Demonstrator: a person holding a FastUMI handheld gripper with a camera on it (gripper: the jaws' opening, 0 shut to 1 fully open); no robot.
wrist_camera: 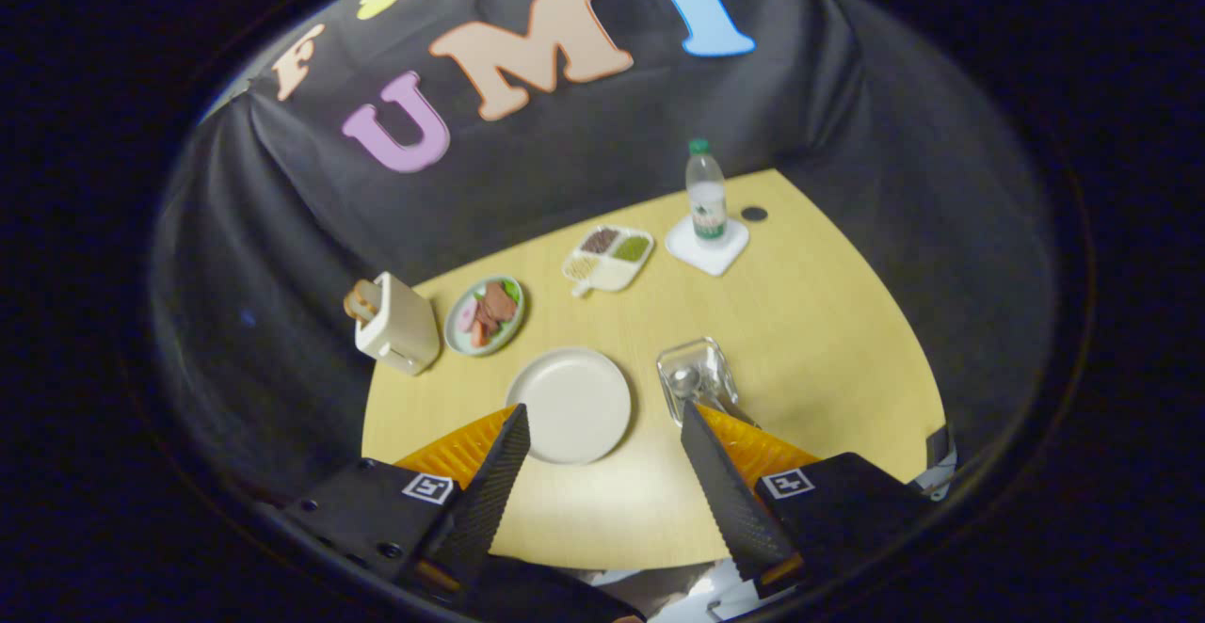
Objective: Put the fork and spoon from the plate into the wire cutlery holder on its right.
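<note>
1. Tongs (602, 421): released, fingers spread wide with nothing between them, held above the near part of the tabletop (828, 341).
2. Plate (572, 405): round, pale, bare on its surface; lies just ahead of the tongs, its near rim between the two fingertips and closer to the left finger.
3. Wire cutlery holder (697, 380): stands just right of the plate, by the right fingertip. A spoon (684, 380) sits inside it, bowl visible. Whether the fork is also inside cannot be told.
4. Toaster (395, 324): at the left edge of the tabletop, bread in its slot.
5. Dish of sliced food (484, 314): just right of the toaster, beyond the plate.
6. Divided tray (608, 258): farther back, holding grains in separate compartments.
7. Water bottle (705, 192): upright on a white coaster (708, 248) at the far side, a small dark disc (754, 214) just beside it.
</note>
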